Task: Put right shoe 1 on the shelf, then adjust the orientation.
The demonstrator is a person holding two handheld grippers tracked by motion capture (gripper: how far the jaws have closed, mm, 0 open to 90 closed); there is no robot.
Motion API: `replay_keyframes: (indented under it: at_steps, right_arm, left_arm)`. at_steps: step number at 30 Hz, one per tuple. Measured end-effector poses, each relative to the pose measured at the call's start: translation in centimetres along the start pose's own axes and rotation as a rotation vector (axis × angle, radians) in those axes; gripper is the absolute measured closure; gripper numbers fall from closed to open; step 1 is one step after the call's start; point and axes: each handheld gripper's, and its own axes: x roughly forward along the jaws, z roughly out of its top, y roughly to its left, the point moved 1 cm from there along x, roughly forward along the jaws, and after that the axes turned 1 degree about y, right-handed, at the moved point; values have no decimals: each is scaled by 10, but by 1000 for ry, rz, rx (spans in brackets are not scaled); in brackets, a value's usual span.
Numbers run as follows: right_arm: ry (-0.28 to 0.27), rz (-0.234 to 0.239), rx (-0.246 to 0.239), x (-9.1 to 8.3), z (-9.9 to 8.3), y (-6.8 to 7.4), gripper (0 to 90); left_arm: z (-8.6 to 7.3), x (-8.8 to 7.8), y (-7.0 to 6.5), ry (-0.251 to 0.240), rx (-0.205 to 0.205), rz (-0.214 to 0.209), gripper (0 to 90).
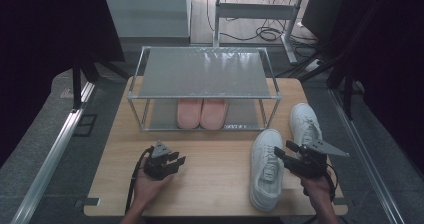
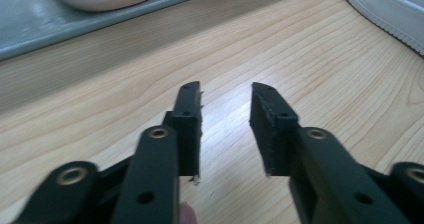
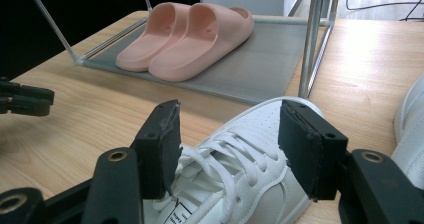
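Observation:
A white sneaker (image 1: 267, 169) lies on the wooden table (image 1: 215, 154) at the right, toe toward the person. A second white sneaker (image 1: 305, 124) lies beside it, farther right. My right gripper (image 1: 282, 149) hovers at the near sneaker's right side. In the right gripper view its jaws (image 3: 227, 114) stand open, wide apart over the laces of that sneaker (image 3: 235, 184), not pressing on it. My left gripper (image 1: 177, 161) rests low over bare wood at the left. In the left gripper view it (image 2: 225, 91) is open, nothing between the pads.
A two-tier metal shoe rack (image 1: 205, 73) stands at the table's back, its top shelf bare. A pair of pink slippers (image 1: 202, 113) sits on its lower shelf (image 3: 250, 74). The table's edges run close beside the right sneaker. Cables lie on the floor beyond.

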Motion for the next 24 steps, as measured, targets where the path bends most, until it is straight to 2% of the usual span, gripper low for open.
replay_keyframes:
  at_steps: [6,9,16,19,24]
  right_arm:
    - [0,4,-3,0,0,2,422]
    - [-4,4,-4,-1,1,1,423]
    - [-11,11,-10,-2,1,2,445]
    - [-14,20,-13,-2,2,6,484]
    - [-4,65,-18,-2,3,11,598]
  left_arm:
    - [-4,-7,6,4,-6,3,504]
    - [-4,-10,8,11,0,6,480]
    - [-5,-12,14,7,-16,15,456]
    - [-5,-12,14,4,-23,15,448]
    - [-5,-9,13,12,-27,5,444]
